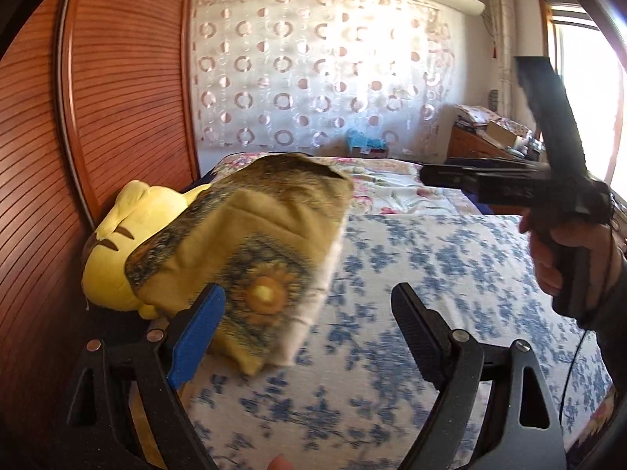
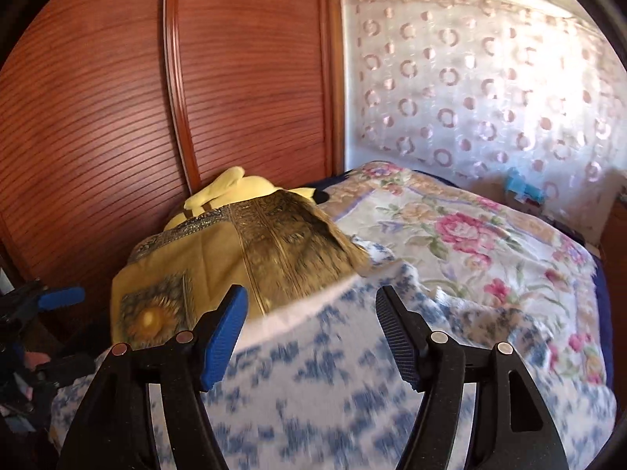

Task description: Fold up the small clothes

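A folded mustard-yellow cloth [image 1: 250, 243] with a sunflower print lies on the blue-flowered sheet [image 1: 431, 274] and leans against a yellow plush toy [image 1: 117, 243]. My left gripper [image 1: 309, 297] is open and empty, its blue finger beside the cloth's near corner. In the right wrist view the same cloth [image 2: 219, 258] lies ahead and to the left. My right gripper [image 2: 312, 297] hangs open over the sheet [image 2: 313, 384] with nothing between its fingers. A blue fingertip [image 2: 60, 297] of the left gripper shows at the far left edge.
A ribbed wooden wardrobe [image 1: 117, 98] stands tight against the bed's left side. A rose-patterned quilt [image 2: 470, 243] covers the far half of the bed. Behind it hang a circle-patterned curtain [image 1: 313, 78] and a cluttered wooden dresser [image 1: 478, 141]. A person's hand [image 1: 564, 250] shows at right.
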Available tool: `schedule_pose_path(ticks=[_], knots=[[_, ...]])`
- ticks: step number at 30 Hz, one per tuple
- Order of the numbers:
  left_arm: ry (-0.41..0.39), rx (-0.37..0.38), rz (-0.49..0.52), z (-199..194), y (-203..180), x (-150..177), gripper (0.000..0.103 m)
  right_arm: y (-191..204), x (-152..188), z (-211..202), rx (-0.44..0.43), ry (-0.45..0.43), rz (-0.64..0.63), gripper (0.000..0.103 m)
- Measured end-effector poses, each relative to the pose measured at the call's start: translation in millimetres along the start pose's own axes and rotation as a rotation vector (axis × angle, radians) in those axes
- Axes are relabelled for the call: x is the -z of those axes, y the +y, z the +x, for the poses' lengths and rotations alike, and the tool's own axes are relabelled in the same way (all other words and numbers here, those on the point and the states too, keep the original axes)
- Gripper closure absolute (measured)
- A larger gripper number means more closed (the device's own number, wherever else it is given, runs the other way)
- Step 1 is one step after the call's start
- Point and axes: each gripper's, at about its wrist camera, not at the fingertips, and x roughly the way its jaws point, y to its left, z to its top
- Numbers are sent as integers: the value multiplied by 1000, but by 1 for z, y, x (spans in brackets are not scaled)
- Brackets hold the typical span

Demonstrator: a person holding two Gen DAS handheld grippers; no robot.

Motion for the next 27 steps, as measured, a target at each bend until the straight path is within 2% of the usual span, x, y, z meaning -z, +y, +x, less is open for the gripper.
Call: schedule_pose_path(ticks=[8,20,25,27], knots=[[-31,31,50,-23,-48,1,16,5,49,-101,120,-59,59,22],[-79,75,82,-57,-105,2,16,22,113,-236,338,-163,195,21],[-95,86,92,-73,-120,4,16,30,126,-273,388,-201,235,21],[-101,92,92,-79,-123,4,16,38,129,-276,402,-211,236,21]])
